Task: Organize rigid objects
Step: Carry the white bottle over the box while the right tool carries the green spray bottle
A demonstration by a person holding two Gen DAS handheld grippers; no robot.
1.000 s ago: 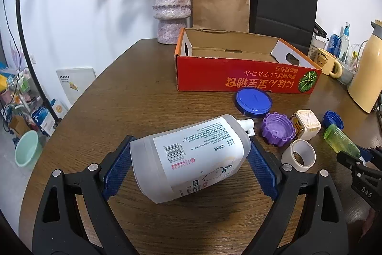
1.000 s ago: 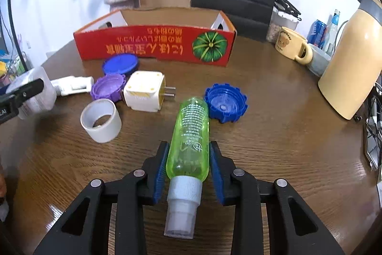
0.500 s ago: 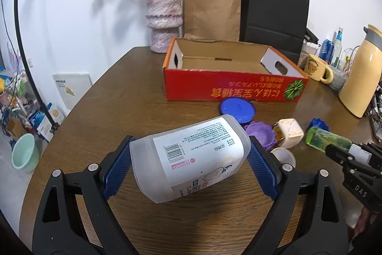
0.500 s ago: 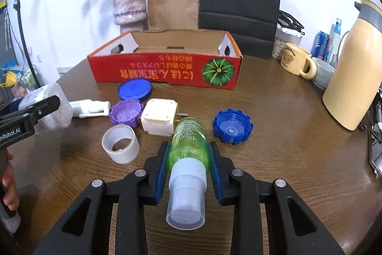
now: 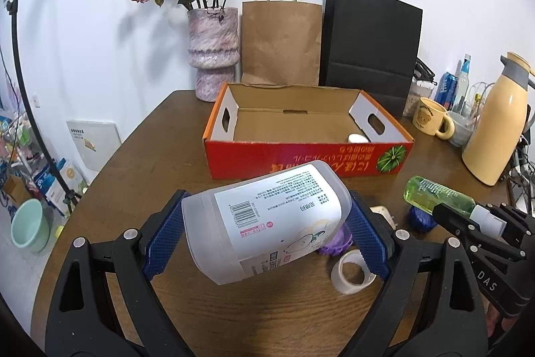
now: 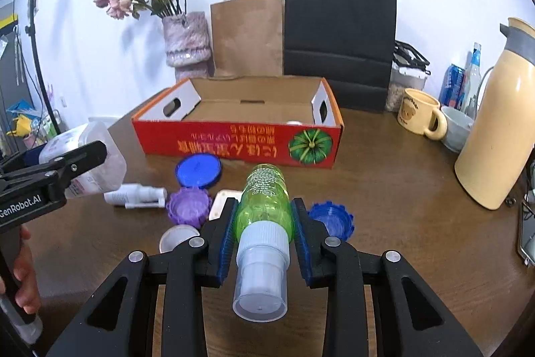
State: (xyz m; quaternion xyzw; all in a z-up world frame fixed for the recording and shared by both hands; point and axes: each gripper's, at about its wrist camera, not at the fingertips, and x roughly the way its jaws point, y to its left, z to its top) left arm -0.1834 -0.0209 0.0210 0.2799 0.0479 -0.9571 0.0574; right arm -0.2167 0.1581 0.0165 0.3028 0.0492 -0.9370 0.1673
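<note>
We see only the top of a small white object (image 5: 357,138) behind the red cardboard box's (image 5: 301,156) near wall, and the white square plug (image 6: 223,203) sits half hidden behind our right gripper's (image 6: 264,233) finger

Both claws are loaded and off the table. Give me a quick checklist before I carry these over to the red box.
1. Left claw clamped on white jug: ok, pads on both sides.
2. Right claw clamped on green spray bottle: ok.
3. Red box open on top: ok.
4. Room inside box: ok, only a small white item in the right corner.
5. Jug's cap closed: cannot tell, hidden.
6. Table items left behind clear of both loads: ok.
</note>
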